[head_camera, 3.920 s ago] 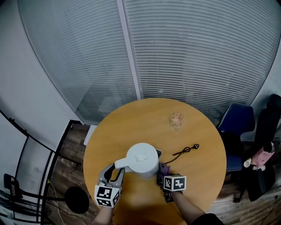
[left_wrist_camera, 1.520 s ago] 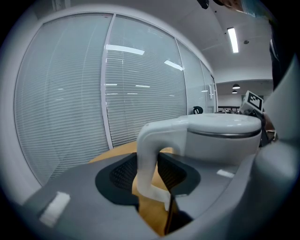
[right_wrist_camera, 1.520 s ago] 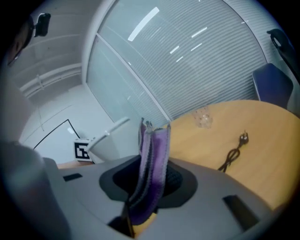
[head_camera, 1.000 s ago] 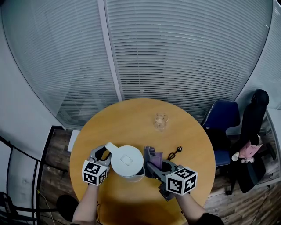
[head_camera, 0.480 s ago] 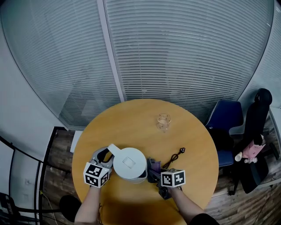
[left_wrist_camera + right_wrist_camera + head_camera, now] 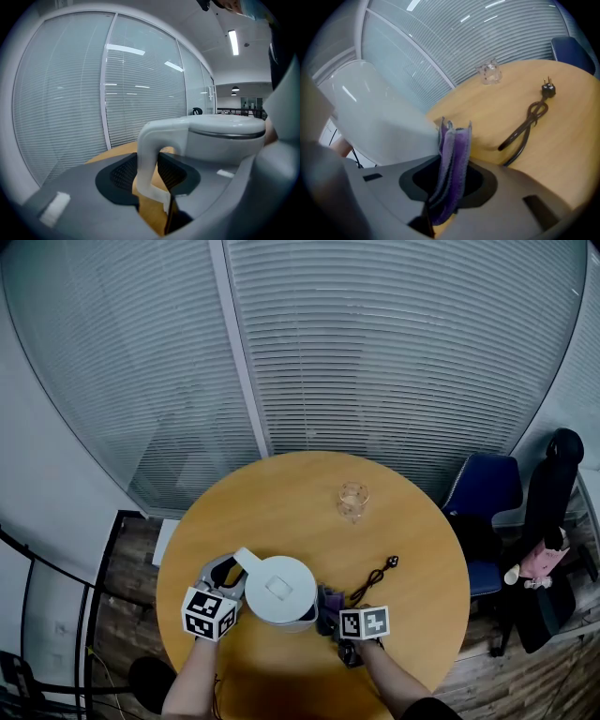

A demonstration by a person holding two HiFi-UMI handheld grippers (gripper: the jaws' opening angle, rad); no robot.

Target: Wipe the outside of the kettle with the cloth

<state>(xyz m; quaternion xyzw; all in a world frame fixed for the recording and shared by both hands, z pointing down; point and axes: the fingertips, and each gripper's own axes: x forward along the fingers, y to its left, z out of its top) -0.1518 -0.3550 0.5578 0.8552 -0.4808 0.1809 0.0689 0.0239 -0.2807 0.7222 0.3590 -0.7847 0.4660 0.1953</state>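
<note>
A white kettle point(image 6: 279, 589) stands on the round wooden table point(image 6: 291, 507), near its front edge. My left gripper point(image 6: 228, 576) is shut on the kettle's handle point(image 6: 149, 161), which runs between the two dark pads. My right gripper point(image 6: 328, 607) sits low at the kettle's right side, shut on a folded purple cloth point(image 6: 452, 164). The cloth point(image 6: 330, 599) touches the kettle's wall point(image 6: 379, 119) close to its base. The kettle body hides the lower end of the cloth in the head view.
A black power cord with a plug point(image 6: 375, 575) lies on the table right of the kettle. A small clear glass point(image 6: 352, 498) stands toward the far side. Dark office chairs point(image 6: 525, 549) stand beyond the right rim. Window blinds rise behind the table.
My right gripper has come down the kettle's right side with the cloth, from near the top to near the base. The left gripper and the kettle have stayed put.
</note>
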